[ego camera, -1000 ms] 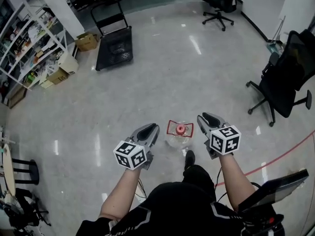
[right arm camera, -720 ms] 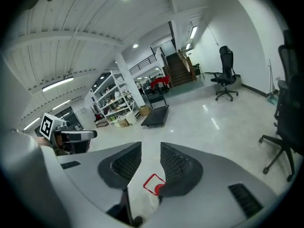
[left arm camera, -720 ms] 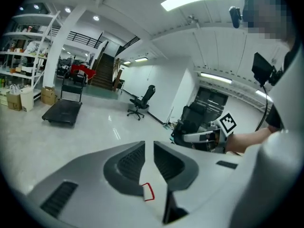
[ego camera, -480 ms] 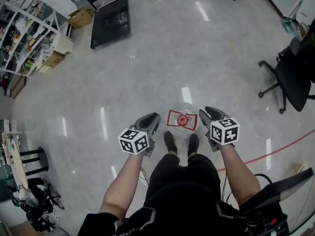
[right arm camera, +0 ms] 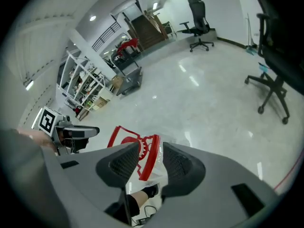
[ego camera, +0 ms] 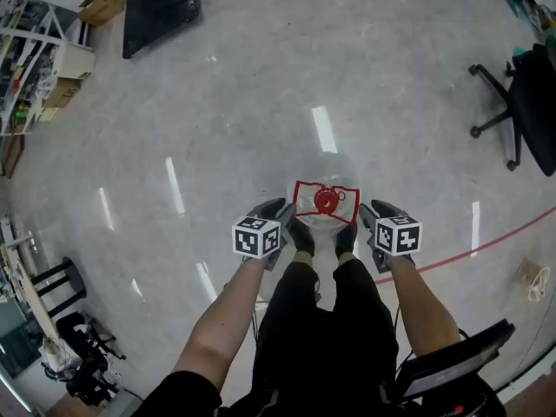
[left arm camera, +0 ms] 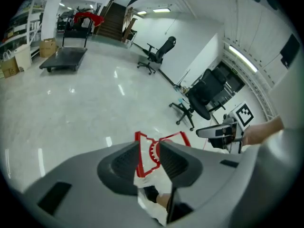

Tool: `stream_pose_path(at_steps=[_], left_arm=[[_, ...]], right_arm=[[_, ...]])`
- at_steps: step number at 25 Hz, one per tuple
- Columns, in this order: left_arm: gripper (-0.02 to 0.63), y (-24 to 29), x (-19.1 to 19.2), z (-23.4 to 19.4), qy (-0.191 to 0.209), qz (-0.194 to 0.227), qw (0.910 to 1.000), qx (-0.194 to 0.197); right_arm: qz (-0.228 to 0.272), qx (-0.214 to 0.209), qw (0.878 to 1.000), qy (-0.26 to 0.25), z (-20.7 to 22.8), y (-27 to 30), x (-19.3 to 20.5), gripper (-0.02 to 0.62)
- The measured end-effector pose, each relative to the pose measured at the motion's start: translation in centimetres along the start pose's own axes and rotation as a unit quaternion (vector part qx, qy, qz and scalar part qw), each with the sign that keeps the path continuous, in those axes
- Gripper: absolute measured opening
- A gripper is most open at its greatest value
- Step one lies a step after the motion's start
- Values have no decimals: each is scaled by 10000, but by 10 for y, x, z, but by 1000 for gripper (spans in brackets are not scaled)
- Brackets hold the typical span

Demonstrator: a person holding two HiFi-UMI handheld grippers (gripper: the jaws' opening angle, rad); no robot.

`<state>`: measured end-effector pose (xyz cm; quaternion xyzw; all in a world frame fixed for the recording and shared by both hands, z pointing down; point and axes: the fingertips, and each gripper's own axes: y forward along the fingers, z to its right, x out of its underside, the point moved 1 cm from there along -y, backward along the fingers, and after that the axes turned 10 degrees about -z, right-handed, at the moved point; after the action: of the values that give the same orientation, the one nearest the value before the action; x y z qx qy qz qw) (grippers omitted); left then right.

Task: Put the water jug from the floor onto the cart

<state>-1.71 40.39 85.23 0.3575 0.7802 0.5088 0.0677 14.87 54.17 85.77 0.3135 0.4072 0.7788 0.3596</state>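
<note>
The clear water jug (ego camera: 325, 200) with a red cap and red frame handle stands on the floor just ahead of the person's shoes. My left gripper (ego camera: 280, 216) hangs at the handle's left side and my right gripper (ego camera: 373, 215) at its right side, both pointing steeply down. In the left gripper view the red handle (left arm camera: 142, 151) shows in the gap of the left gripper (left arm camera: 148, 148), whose jaws are opening. The right gripper (right arm camera: 151, 152) is opening too, with a red handle bar (right arm camera: 150, 156) in line with its gap. No pad presses on the handle. The black flat cart (ego camera: 161, 3) stands far off at the upper left.
Shelving with boxes (ego camera: 35, 59) lines the left wall near the cart. Black office chairs (ego camera: 526, 102) stand at the right. A red line (ego camera: 486, 243) crosses the floor at the right. A stool (ego camera: 52, 283) and cables sit at the lower left.
Both grippers have sunk towards the floor and now flank the jug's handle. Their jaws stand wider apart than before. The person has bent down, so the jug looks closer.
</note>
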Motion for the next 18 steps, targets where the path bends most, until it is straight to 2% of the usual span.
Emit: stream_pose_path(at_steps=[2, 5, 10, 12, 13, 14, 15, 18], left_arm=[[120, 33, 11, -11, -54, -228, 9997, 58], [140, 79, 15, -30, 9, -369, 9993, 84], [138, 105, 27, -41, -93, -606, 9980, 177], [137, 113, 32, -44, -174, -629, 9977, 206], [137, 115, 35, -44, -221, -648, 9974, 239], [135, 117, 38, -44, -276, -672, 9969, 293], [72, 118, 39, -43, -343, -678, 9965, 347], [61, 110, 33, -39, -691, -566, 9951, 423]], right_arm=[[-57, -137, 9996, 234, 12, 28, 13, 147], [-19, -276, 9993, 268, 24, 70, 16, 153], [-208, -257, 9989, 334, 24, 98, 24, 149], [-122, -344, 9983, 456, 22, 99, 24, 92], [-90, -415, 9978, 516, 20, 98, 23, 88], [-86, -463, 9974, 550, 17, 98, 23, 86], [-104, -467, 9973, 548, 14, 98, 22, 84], [-158, -414, 9978, 490, 4, 96, 15, 81]])
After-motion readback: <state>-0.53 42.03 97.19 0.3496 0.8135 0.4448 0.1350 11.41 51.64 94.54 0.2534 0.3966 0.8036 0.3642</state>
